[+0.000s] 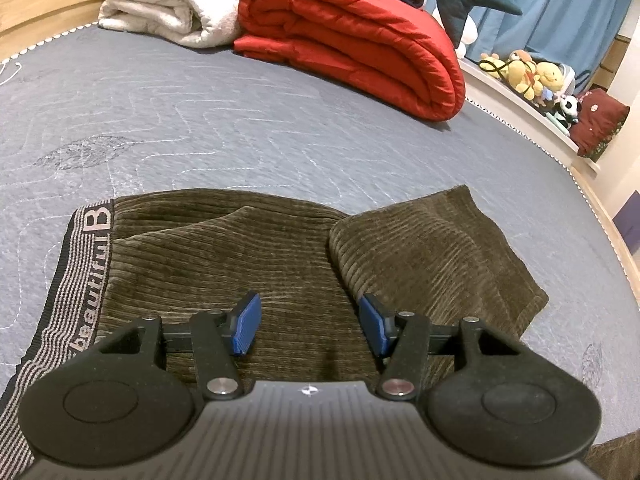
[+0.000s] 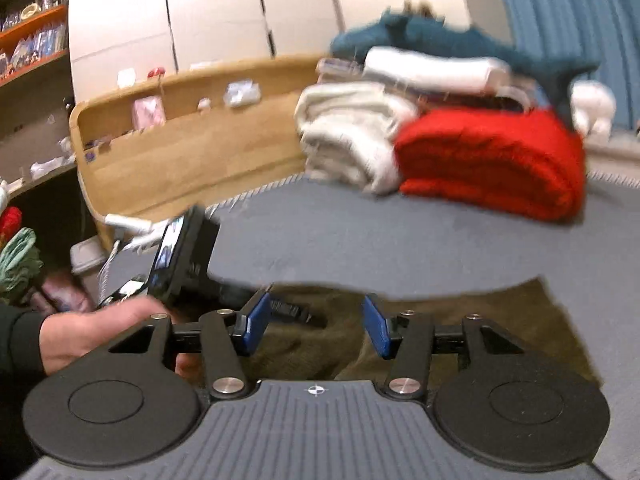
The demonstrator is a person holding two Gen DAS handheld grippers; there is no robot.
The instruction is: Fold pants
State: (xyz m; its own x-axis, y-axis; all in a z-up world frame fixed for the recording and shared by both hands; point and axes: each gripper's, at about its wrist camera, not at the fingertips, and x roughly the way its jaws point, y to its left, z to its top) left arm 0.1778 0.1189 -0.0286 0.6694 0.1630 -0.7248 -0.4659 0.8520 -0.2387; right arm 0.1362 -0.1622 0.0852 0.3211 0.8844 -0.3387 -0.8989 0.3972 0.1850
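Olive-brown ribbed corduroy pants (image 1: 248,256) lie folded on the near part of the grey quilted mattress (image 1: 200,120). Left gripper (image 1: 310,326) hovers above them, half-open, empty; right gripper (image 2: 316,326) (blurred view) likewise gapes, gripping nothing.

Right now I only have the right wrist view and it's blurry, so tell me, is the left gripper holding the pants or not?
Observer: No. The left gripper is open above the pants, nothing between its pads.
Operator: Which end is the waistband?
Observer: The waistband lies at the left of the left wrist view, lettering showing.
Operator: Are they folded flat?
Observer: Not quite. A folded-over leg lies on the right with a raised edge.
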